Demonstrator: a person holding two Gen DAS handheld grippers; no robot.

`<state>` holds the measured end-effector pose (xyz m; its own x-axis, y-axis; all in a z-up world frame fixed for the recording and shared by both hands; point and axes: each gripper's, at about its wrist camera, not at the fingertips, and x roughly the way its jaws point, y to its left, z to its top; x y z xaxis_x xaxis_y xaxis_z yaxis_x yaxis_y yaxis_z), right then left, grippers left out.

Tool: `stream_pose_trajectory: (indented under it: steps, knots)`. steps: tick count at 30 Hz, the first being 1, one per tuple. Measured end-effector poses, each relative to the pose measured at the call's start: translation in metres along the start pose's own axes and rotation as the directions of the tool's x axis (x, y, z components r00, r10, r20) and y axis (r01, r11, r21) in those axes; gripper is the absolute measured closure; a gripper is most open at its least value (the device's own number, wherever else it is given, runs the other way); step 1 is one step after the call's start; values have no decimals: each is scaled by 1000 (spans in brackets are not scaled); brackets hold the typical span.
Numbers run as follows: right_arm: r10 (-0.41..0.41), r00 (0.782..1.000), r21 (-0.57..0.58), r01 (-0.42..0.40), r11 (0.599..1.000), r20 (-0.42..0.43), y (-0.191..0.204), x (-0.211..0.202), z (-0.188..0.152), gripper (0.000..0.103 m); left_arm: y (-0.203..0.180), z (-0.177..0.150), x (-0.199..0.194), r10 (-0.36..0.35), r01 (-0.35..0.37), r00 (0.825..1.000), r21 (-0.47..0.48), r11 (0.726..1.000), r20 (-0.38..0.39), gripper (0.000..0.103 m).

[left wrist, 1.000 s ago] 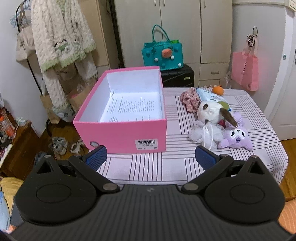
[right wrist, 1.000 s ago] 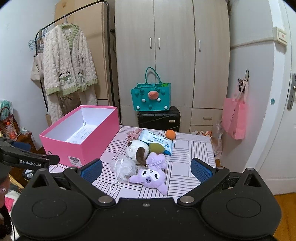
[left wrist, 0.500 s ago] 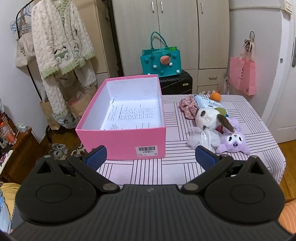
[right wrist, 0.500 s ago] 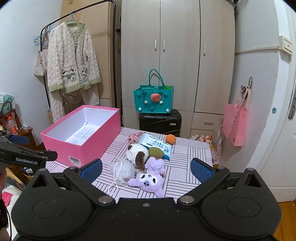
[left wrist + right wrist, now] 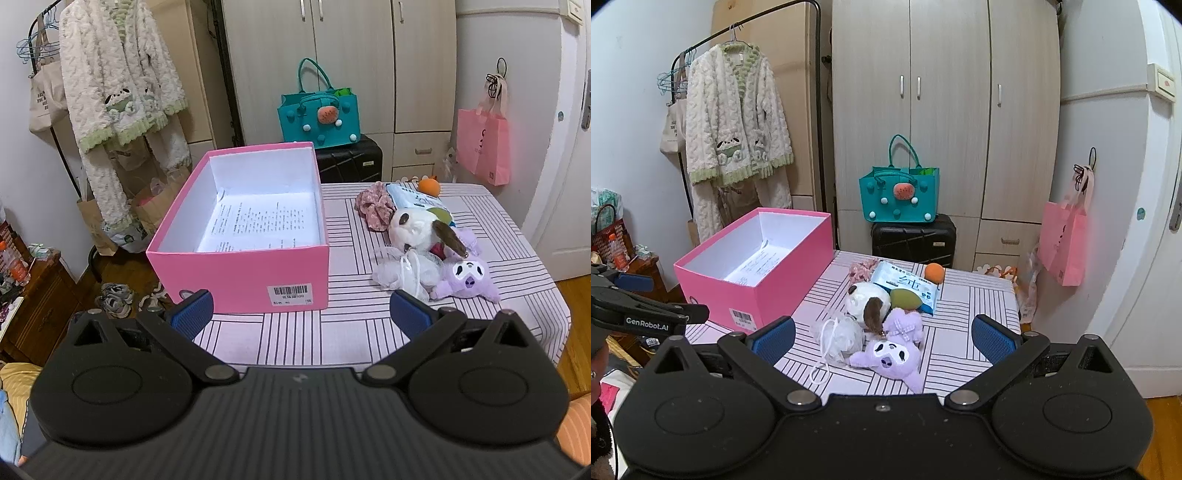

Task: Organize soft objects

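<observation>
Both claws hang spread and empty short of the striped-cloth bench (image 5: 332, 332): the left claw (image 5: 300, 308) low centre of its view, the right claw (image 5: 882, 334) likewise. The soft pile sits right of centre: purple plush toy (image 5: 886, 356), white mesh pouf (image 5: 836, 334), white-and-brown plush dog (image 5: 866, 301). The open pink cardboard box (image 5: 243, 275) stands well left, holding only a printed sheet. Best to pinch the purple toy's body first, being nearest. The pouf's loose cord may snag; the blue wipes packet (image 5: 908, 286) and orange ball (image 5: 933, 272) lie behind.
</observation>
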<state>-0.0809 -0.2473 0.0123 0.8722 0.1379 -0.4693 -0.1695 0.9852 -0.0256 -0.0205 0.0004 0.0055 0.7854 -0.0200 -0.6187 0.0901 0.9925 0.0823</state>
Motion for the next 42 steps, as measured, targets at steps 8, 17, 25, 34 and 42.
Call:
stream_pose_trajectory:
  steps: [8,17,25,34,42]
  knots:
    - [0,1000,12,1,1000,-12,-5,0,-6,0,0,-1,1,-1,1,1000,0,1000,-7,0]
    - [-2,1000,12,2,1000,-21,-9,-1,-10,0,0,-4,5,-8,8,1000,3,1000,-27,0]
    - [2,1000,0,-2,1000,-18,-10,-2,-11,0,-1,-5,4,-10,10,1000,4,1000,-28,0]
    - [15,1000,-12,-15,1000,-15,-9,-2,-10,0,0,-3,2,-13,13,1000,0,1000,-18,0]
    - [120,992,22,-119,993,-46,-22,12,-10,0,-1,4,5,-44,44,999,-2,999,27,0]
